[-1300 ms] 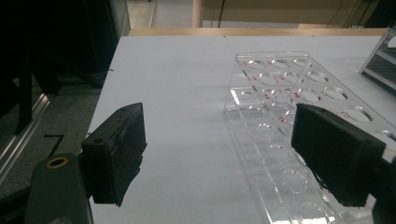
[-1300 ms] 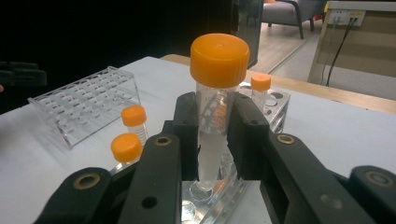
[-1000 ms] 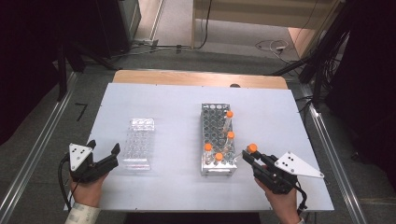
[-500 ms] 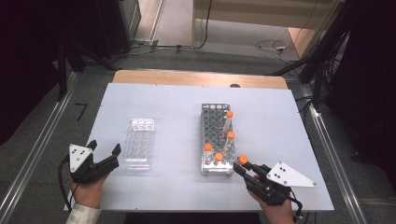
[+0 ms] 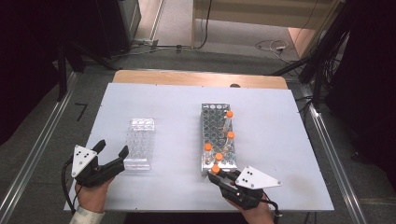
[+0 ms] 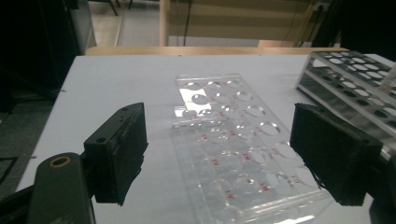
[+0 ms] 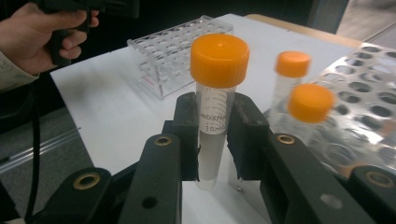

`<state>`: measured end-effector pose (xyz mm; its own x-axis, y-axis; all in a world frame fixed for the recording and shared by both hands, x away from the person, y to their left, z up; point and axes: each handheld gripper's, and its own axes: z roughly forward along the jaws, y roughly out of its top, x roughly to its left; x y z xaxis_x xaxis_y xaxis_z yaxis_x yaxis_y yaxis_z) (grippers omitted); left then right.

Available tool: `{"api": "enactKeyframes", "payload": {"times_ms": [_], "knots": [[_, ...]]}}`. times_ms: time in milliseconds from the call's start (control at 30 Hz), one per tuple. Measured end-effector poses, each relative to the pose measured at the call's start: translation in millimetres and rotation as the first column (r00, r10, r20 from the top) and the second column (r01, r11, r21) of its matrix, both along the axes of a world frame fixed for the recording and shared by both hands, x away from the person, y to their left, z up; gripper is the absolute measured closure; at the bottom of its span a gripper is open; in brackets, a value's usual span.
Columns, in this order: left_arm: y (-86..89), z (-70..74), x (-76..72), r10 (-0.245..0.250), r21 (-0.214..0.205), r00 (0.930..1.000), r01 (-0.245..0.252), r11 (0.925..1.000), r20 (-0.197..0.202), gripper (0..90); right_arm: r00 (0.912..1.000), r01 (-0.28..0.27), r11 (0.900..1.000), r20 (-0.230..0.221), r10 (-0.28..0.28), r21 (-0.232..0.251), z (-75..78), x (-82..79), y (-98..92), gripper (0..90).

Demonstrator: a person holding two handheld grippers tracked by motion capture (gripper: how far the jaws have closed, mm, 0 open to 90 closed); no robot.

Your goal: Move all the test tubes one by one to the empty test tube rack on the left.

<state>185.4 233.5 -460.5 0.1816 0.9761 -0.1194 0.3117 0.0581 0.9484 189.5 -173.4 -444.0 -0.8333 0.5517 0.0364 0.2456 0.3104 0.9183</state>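
Clamped in the right gripper (image 7: 212, 140) is an orange-capped tube (image 7: 215, 102), held upright near the table's (image 5: 177, 98) front edge, just beside the metal rack (image 5: 217, 135). Left gripper (image 5: 110, 156) jaws are spread wide before the clear rack (image 5: 140, 142).

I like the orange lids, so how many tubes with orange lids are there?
5 clear plastic tubes with orange caps: four stand in the grey metal rack at and; the fifth is held in the right tongs.
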Motion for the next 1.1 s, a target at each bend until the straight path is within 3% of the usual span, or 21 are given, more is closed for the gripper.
{"api": "enactKeyframes", "payload": {"times_ms": [100,133,167,300,400,467,600,633,667,700,733,767,800,833,867,900,933,967,1000,1033,1100], "knots": [[-9.6,3.6,-2.6,-0.063,-0.006,0.998,0.063,0.998,0.011,18.9,0.9997,-0.024,0.9996,-0.006,0.024,-0.015,-3.4,0.9,11.9,72.4],[-9.6,3.6,-2.6,-0.063,-0.006,0.998,0.063,0.998,0.011,19.2,0.9997,-0.024,0.9996,-0.006,0.024,-0.015,-3.4,0.9,11.9,72.4],[-15.6,4.6,-3.7,-0.107,-0.015,0.9941,0.107,0.9941,0.015,20.2,0.9992,-0.04,0.999,-0.007,0.04,-0.023,-4.8,1.7,19.4,72.4],[-25.9,5.9,-2.7,-0.165,-0.002,0.9863,0.165,0.9863,0.012,20.7,0.998,-0.063,0.9974,-0.003,0.063,-0.036,-6.8,3.0,33.0,72.4],[-36.9,7.8,0.1,-0.208,0.019,0.9778,0.208,0.978,0.022,21.2,0.9976,-0.069,0.9968,-0.012,0.069,-0.041,-8.1,4.3,39.9,72.4],[-44.6,8.8,1.8,-0.238,0.009,0.9707,0.238,0.9712,0.031,22.3,0.9973,-0.073,0.9963,-0.011,0.073,-0.045,-8.8,5.6,43.0,72.4],[-65.3,10.9,2.9,-0.313,0.014,0.9494,0.312,0.9499,0.032,25.2,0.9973,-0.072,0.9962,-0.018,0.071,-0.049,-9.6,8.4,47.8,72.4],[-65.3,10.9,2.9,-0.313,0.014,0.9494,0.312,0.9499,0.032,26.1,0.9971,-0.072,0.9962,-0.027,0.071,-0.048,-9.8,9.1,48.9,72.4],[-69.2,11.9,2.3,-0.331,0.011,0.9432,0.33,0.9438,0.032,27.3,0.9973,-0.07,0.9963,-0.027,0.069,-0.05,-10.0,9.8,49.9,72.4],[-77.3,14.8,0.3,-0.365,0.001,0.9301,0.366,0.9308,0.039,28.2,0.9972,-0.071,0.9962,-0.028,0.07,-0.05,-10.3,10.4,51.0,72.4],[-81.1,16.6,-1.3,-0.384,-0.002,0.9226,0.384,0.9233,0.041,29.7,0.997,-0.073,0.9959,-0.027,0.072,-0.052,-10.4,10.9,52.2,72.4],[-81.1,16.6,-1.3,-0.384,-0.002,0.9226,0.384,0.9233,0.041,30.9,0.997,-0.073,0.9959,-0.027,0.072,-0.052,-10.4,10.9,52.2,72.4],[-88.8,20.4,-4.7,-0.424,-0.013,0.9044,0.425,0.9051,0.049,32.7,0.997,-0.074,0.9958,-0.028,0.073,-0.053,-10.6,11.6,54.5,72.4],[-88.8,20.4,-4.7,-0.424,-0.013,0.9044,0.425,0.9051,0.049,35.0,0.9968,-0.076,0.9956,-0.028,0.075,-0.055,-10.7,12.0,55.8,72.4],[-96.3,23.7,-7.8,-0.468,-0.024,0.8821,0.47,0.8826,0.054,37.2,0.9968,-0.077,0.9951,-0.027,0.075,-0.062,-10.8,12.4,57.2,72.4],[-96.3,23.7,-7.8,-0.468,-0.024,0.8821,0.47,0.8826,0.054,38.5,0.9967,-0.078,0.9947,-0.029,0.076,-0.067,-11.0,12.8,59.0,72.4],[-100.2,25.0,-8.9,-0.485,-0.024,0.8728,0.487,0.8732,0.054,39.7,0.9966,-0.079,0.9943,-0.03,0.077,-0.072,-11.1,13.0,60.5,72.4],[-107.9,26.2,-11.2,-0.522,-0.027,0.851,0.524,0.8513,0.055,41.3,0.9965,-0.081,0.9941,-0.029,0.079,-0.073,-11.3,13.2,62.0,72.4],[-111.5,26.4,-12.1,-0.54,-0.021,0.8402,0.541,0.8405,0.05,42.2,0.9964,-0.081,0.994,-0.028,0.08,-0.072,-11.5,13.6,63.5,72.4],[-111.5,26.4,-12.1,-0.54,-0.021,0.8402,0.541,0.8405,0.05,42.3,0.9964,-0.081,0.994,-0.028,0.08,-0.072,-11.5,13.6,63.5,72.4],[-120.3,25.5,-13.2,-0.564,-0.01,0.8247,0.565,0.825,0.038,43.3,0.9964,-0.082,0.9941,-0.029,0.08,-0.072,-11.5,14.5,66.4,72.4]]}}
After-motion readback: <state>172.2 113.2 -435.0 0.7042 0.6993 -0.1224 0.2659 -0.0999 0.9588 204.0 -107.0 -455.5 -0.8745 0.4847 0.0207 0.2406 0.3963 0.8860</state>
